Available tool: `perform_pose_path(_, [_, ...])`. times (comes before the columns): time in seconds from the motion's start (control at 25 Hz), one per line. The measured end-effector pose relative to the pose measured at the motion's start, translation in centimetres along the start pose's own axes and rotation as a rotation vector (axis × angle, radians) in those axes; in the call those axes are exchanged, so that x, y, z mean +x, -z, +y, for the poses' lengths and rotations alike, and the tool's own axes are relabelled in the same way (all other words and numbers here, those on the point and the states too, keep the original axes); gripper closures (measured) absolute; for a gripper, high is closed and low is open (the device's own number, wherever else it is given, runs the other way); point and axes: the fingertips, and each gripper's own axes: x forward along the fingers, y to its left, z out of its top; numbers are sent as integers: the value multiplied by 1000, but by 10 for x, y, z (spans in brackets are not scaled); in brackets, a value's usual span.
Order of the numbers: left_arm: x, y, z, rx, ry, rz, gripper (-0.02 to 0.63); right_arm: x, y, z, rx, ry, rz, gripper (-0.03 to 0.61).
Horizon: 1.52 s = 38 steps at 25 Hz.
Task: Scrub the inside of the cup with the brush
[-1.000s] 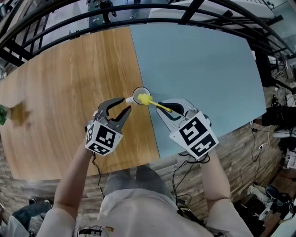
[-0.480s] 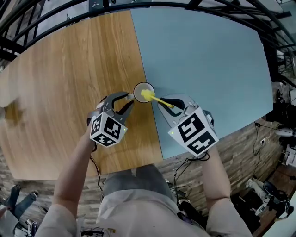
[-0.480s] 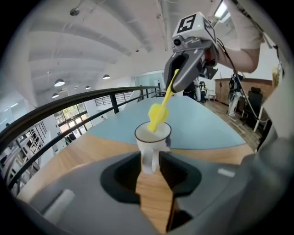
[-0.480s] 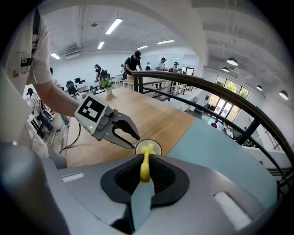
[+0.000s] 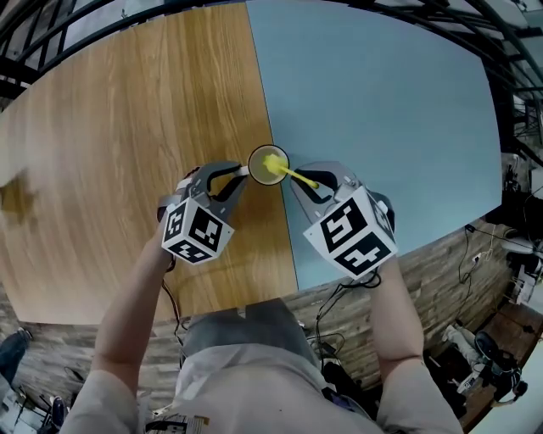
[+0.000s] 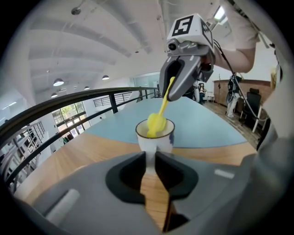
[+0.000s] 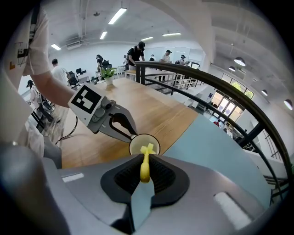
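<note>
A white cup (image 5: 257,173) stands on the seam between the wood and blue halves of the table. My left gripper (image 5: 243,173) reaches it from the left. Its jaws are closing, and the cup's handle (image 6: 150,157) sits pinched between the tips. My right gripper (image 5: 310,184) is shut on the handle of a yellow brush (image 5: 298,176). The brush slants down to the left, and its head (image 6: 155,125) is inside the cup (image 6: 161,143). In the right gripper view the brush (image 7: 145,166) runs from my right gripper (image 7: 145,170) into the cup (image 7: 136,147), with the left gripper (image 7: 130,133) at the rim's far side.
The tabletop is wood (image 5: 127,127) on the left and pale blue (image 5: 382,102) on the right. A black railing (image 5: 441,10) curves round its far side. The near table edge (image 5: 254,297) lies just in front of the person's body. People and a potted plant (image 7: 108,73) are far off.
The left gripper has moved right to the cup and its jaws have narrowed onto the handle. The right gripper still holds the brush, whose head now sits lower in the cup.
</note>
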Motion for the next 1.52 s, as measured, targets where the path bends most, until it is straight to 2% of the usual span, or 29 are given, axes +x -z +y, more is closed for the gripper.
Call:
perform_pose_path(0.24, [-1, 2, 1, -1, 23, 0, 556, 18, -6, -7, -68, -24, 102, 545])
perform_pose_path(0.56, [-6, 3, 0, -58, -8, -20, 557, 43, 3, -3, -194, -37, 293, 545])
perform_pose_path(0.76, [-5, 1, 2, -58, -13, -21, 557, 47, 6, 7, -224, -111, 333, 545])
perform_pose_path(0.84, [-6, 1, 5, -60, -13, -21, 557, 47, 2, 12, -224, -143, 330, 545])
perform_pose_path(0.96, [-6, 3, 8, -51, -24, -12, 557, 52, -8, 21, -183, -207, 271, 540])
perform_pose_path(1.12, [-5, 3, 4, -50, -18, -3, 557, 57, -19, 19, -134, -208, 176, 543])
perform_pose_path(1.32, [-8, 3, 3, -56, -8, -6, 558, 59, -32, 11, -77, -164, 109, 546])
perform_pose_path(1.52, [-7, 5, 3, -68, -1, 1, 558, 57, -28, -7, -108, -69, 108, 545])
